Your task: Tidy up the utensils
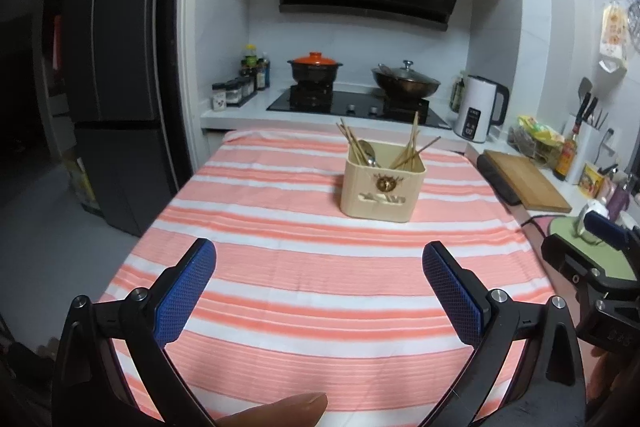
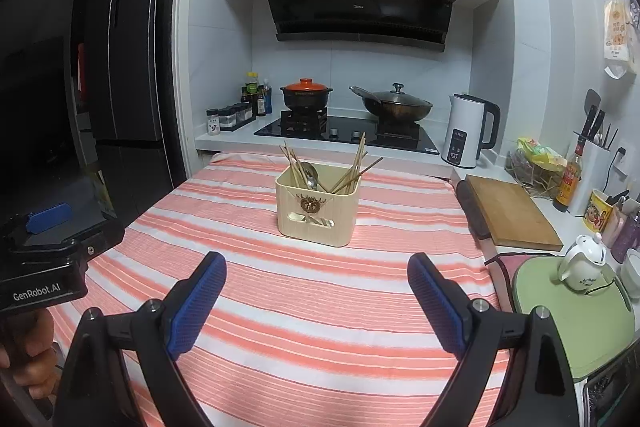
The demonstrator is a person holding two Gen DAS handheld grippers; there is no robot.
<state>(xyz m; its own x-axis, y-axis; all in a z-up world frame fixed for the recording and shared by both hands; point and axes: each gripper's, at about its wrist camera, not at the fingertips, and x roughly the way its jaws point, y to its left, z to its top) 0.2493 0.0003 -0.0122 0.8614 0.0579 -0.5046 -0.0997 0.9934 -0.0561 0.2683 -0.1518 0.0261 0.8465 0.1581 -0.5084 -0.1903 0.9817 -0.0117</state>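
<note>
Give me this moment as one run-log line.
left gripper: open, empty | right gripper: open, empty | utensil holder: upright on striped cloth, chopsticks and spoon inside

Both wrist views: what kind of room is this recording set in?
A home kitchen, most likely. A range hood hangs over a cooktop carrying a lidded wok, an electric kettle stands on the counter, and a fridge is at the left.

Pink-and-white striped tablecloth, cream holder, blue fingers
</note>
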